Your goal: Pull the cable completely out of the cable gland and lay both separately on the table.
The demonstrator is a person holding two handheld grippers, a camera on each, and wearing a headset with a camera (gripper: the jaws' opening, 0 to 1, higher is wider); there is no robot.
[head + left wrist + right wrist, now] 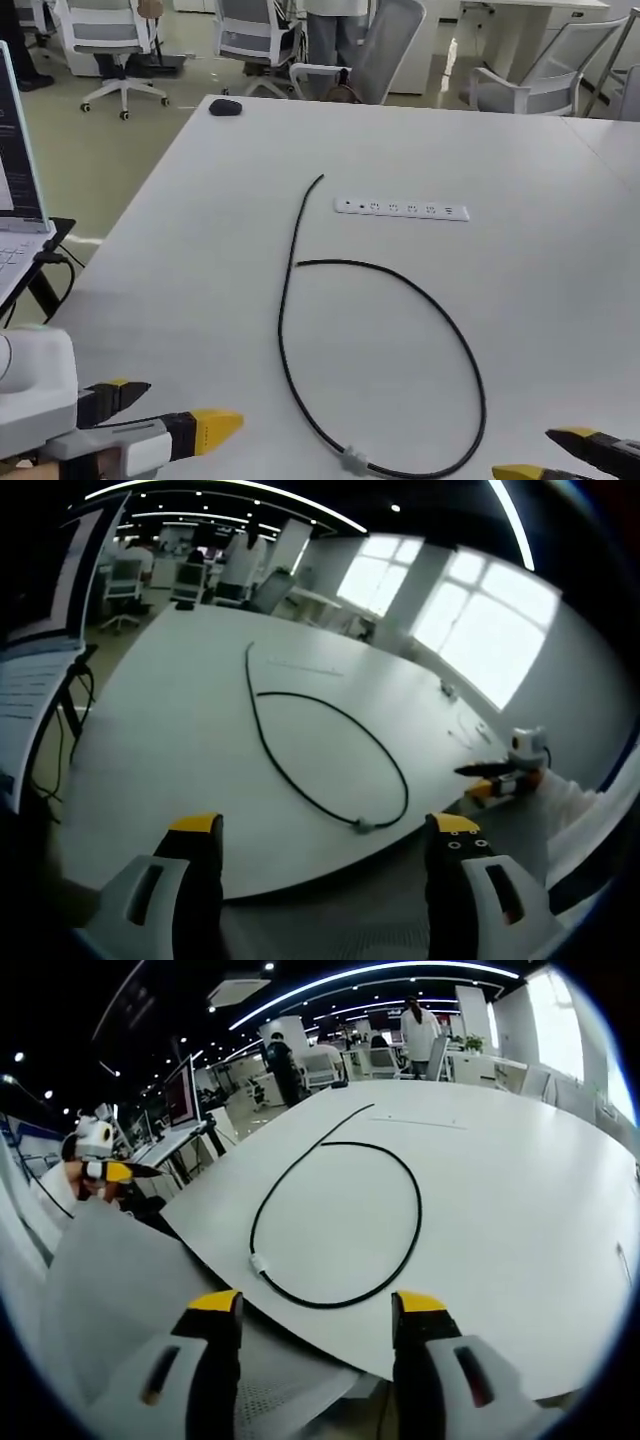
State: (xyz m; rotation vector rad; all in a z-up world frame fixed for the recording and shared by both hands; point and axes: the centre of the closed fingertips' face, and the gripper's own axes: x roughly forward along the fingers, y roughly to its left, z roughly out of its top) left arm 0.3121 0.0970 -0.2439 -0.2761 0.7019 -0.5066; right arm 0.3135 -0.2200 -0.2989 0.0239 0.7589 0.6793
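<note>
The black cable (441, 312) was laid looped on the white bench (550, 280), cable gland (352, 461) threaded at its 6 o'clock. Left gripper (188, 405) and right gripper (532, 452) were held at 7 and 5 o'clock, jaws parted, empty

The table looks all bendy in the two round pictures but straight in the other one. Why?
Left gripper view: the fisheye lens bows the table edge, and the windows glare white. Right gripper view: the same curved edge. Head view: ordinary lens, straight edges, soft even light, barely any shadow under the cable.
</note>
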